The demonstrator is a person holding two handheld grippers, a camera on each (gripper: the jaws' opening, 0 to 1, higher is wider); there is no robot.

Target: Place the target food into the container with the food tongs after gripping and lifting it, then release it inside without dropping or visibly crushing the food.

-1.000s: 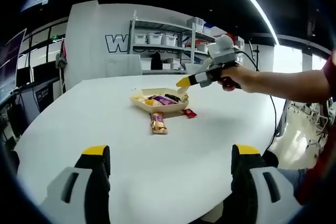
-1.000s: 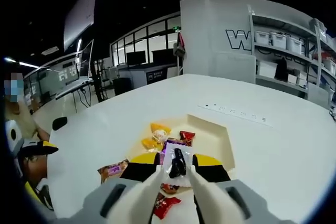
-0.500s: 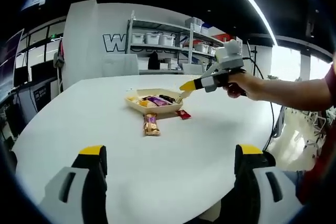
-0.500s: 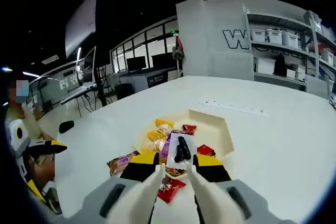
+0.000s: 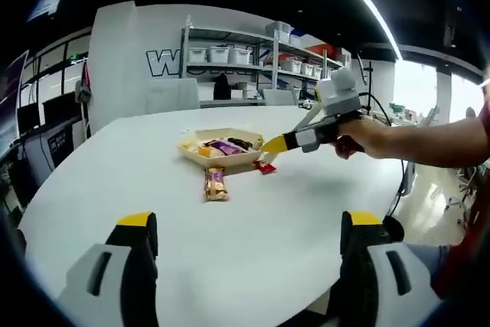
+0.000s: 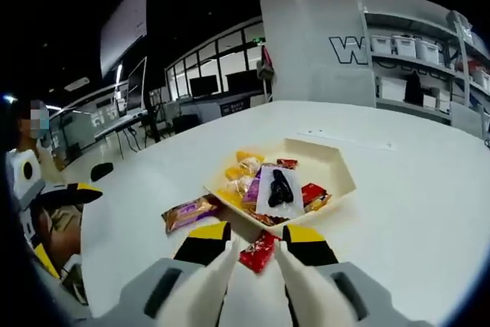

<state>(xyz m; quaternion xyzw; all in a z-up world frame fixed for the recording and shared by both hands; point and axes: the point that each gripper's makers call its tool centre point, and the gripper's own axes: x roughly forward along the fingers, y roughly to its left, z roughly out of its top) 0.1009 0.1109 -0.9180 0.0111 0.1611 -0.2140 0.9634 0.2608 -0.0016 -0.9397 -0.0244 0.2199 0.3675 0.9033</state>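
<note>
Since the earlier frames, the clear packet holding a dark oblong food piece [image 6: 279, 191] has left the cream plastic food tongs [image 6: 253, 277] and now lies in the shallow beige hexagonal tray [image 6: 337, 171], and the right gripper [image 6: 255, 240] has drawn back from the tray. In the right gripper view the packet rests flat on top of the other wrapped snacks, its long axis running away from the camera toward the tray's far wall. The tong tips stand a little apart with nothing between them, above a small red wrapper [image 6: 258, 251] on the white table [image 6: 406, 212]. The right gripper's yellow-tipped jaws press on the tongs' two arms. A brown-and-purple snack bar [image 6: 189, 212] lies on the table just left of the tray. In the left gripper view the left gripper [image 5: 249, 223] has its jaws spread wide and holds nothing; the tray [image 5: 218, 160] sits well beyond it.
</note>
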